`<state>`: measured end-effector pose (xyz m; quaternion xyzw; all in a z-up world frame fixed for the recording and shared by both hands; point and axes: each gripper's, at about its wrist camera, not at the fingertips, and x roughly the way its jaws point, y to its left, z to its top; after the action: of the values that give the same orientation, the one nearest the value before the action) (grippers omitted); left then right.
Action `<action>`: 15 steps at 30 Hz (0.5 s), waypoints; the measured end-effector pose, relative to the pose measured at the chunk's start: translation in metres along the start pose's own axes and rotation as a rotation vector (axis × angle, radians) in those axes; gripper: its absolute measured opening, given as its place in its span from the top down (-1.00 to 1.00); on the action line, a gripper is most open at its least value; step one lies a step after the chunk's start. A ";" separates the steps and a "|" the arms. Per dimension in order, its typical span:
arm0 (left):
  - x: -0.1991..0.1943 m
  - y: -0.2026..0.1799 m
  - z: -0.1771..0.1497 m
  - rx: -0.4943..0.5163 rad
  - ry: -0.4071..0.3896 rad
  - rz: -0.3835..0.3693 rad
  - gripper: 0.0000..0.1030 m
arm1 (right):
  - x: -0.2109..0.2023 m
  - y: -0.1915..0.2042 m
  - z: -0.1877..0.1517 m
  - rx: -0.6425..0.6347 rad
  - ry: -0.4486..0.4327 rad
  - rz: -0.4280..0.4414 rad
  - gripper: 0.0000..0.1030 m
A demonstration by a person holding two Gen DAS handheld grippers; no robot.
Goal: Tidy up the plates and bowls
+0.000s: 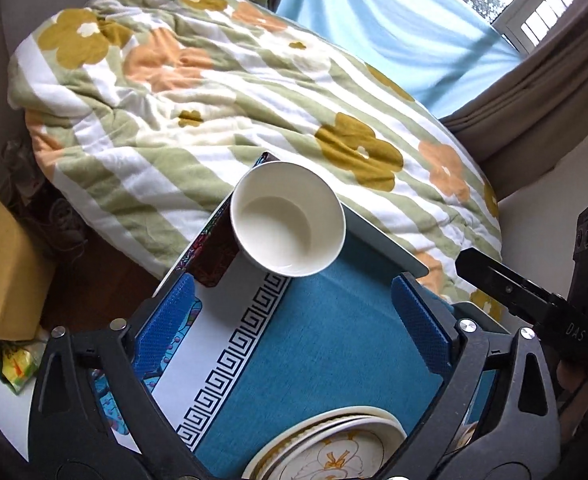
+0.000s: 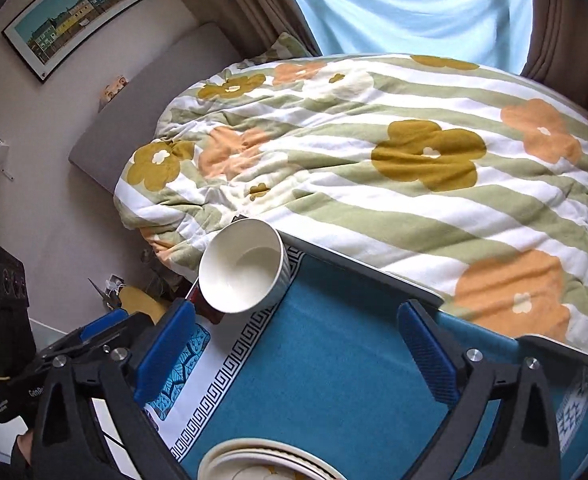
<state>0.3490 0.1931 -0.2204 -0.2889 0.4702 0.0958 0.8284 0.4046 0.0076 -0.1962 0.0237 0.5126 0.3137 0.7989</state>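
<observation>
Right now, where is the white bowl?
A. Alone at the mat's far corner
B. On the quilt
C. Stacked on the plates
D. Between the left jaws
A: the white bowl stands empty at the far corner of the blue mat, apart from the plates.

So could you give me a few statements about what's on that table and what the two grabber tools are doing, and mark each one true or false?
1. The white bowl is empty. True.
2. The left gripper is clamped on the bowl. False: its jaws stand open on either side of bare blue table mat, with nothing between them.
3. The stack of plates sits at the near edge of the mat, apart from the bowl. True.
4. The right gripper holds a plate. False: it is open and holds nothing.
5. The bowl lies upside down. False: it stands upright, its opening facing up.
6. A floral striped quilt covers the bed behind the table. True.
</observation>
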 end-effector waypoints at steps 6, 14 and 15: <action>0.070 0.031 0.017 -0.105 0.125 -0.057 -0.16 | 0.080 -0.002 0.020 0.032 0.117 0.042 -0.44; 0.110 0.045 0.024 -0.099 0.163 -0.025 0.39 | 0.140 -0.003 0.020 0.050 0.211 0.054 0.25; 0.112 0.049 0.025 -0.100 0.160 -0.015 0.51 | 0.144 -0.003 0.020 0.050 0.213 0.056 0.39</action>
<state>0.4064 0.2342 -0.3227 -0.3399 0.5276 0.0895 0.7733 0.4626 0.0866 -0.3038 0.0245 0.6014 0.3238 0.7299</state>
